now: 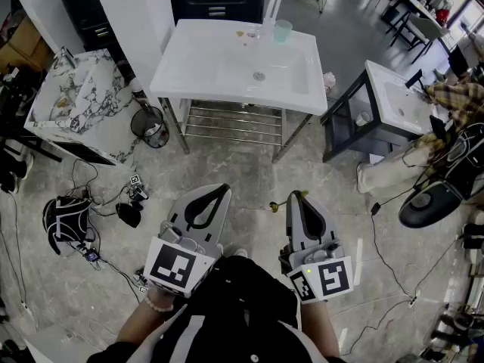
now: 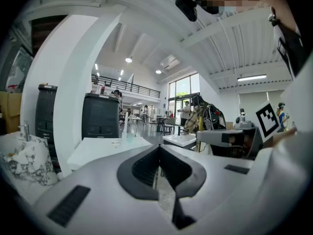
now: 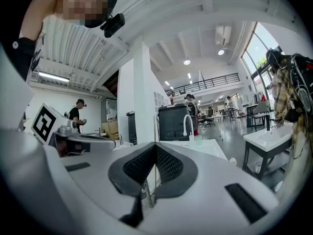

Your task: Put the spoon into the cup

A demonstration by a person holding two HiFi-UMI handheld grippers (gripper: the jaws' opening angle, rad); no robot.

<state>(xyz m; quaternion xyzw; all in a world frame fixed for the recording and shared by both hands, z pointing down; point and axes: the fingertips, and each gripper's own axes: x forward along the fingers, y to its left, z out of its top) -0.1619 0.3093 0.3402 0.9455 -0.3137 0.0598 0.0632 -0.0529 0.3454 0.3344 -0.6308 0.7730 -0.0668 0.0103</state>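
**Gray floor, white sink, two shut grippers**

Gray stone floor [image 1: 249, 169] is spreading out under everything, with black cables [image 1: 389, 271] lying across it. A white sink [image 1: 215, 66] is standing on a metal stand [image 1: 234, 123] in the middle of the room. A white faucet [image 1: 272, 2] is rising from its back edge.

A pale green cup [image 1: 283, 30] is standing upright on the back edge of the sink, just beside the faucet. A small yellowish thing [image 1: 240, 33] is lying on the same edge, on the other side of the faucet. It is too small to tell if it is the spoon.

A bench [image 1: 72, 100] with a black and white marble top is standing to the left. A second white sink [image 1: 401, 97] on a dark frame is standing to the right. A round wire bin [image 1: 151, 125] is sitting on the floor between the bench and the middle sink.

The person is holding both grippers low and close to the body, well apart from the sink. The left gripper [image 1: 224, 190] is closed, with its jaws pressing together and nothing between them. The right gripper [image 1: 296, 198] is closed too, and it is holding nothing. Both are pointing toward the sink.
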